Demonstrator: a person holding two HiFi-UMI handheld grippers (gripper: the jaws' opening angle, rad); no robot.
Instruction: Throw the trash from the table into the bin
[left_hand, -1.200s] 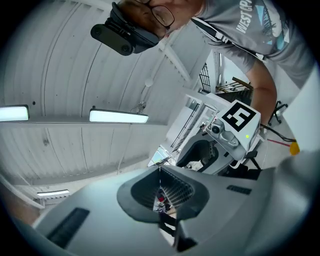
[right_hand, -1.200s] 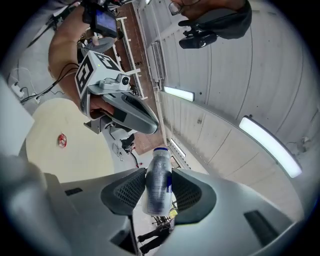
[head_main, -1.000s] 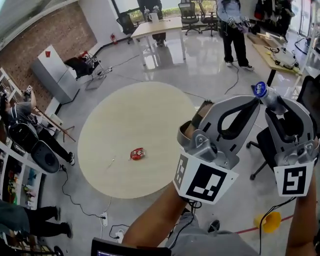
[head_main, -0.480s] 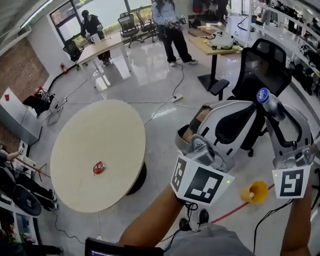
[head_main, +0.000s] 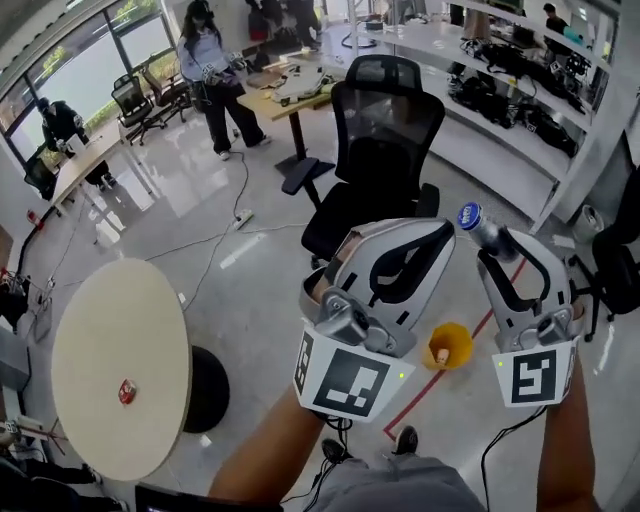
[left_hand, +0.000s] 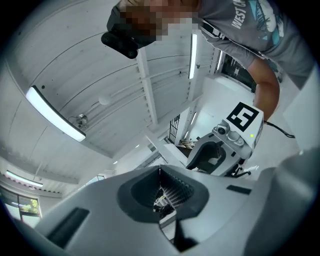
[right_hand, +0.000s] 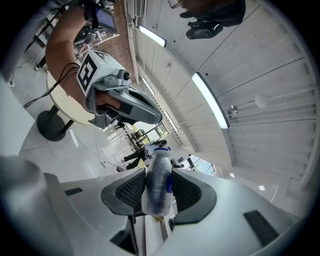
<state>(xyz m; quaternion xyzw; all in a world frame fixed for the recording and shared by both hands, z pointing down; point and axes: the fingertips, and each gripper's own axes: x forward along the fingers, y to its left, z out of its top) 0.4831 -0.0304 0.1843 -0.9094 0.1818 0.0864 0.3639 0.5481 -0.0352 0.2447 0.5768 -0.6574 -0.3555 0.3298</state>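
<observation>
A clear plastic bottle with a blue cap stands out from my right gripper, which is shut on its body. In the head view the right gripper is held up at the right, above the floor. Beside it, my left gripper is shut with nothing in it; its pads meet. A small yellow bin stands on the floor below and between the two grippers. A piece of red trash lies on the round beige table at the far left.
A black office chair stands just beyond the grippers. A red line on the floor runs past the bin. Cables trail over the glossy floor. A person stands by desks at the back, and shelves line the right wall.
The view has swung right, away from the table, which slid to the far left. The yellow bin and office chair have come to the middle. Both grippers moved along, the bottle still held.
</observation>
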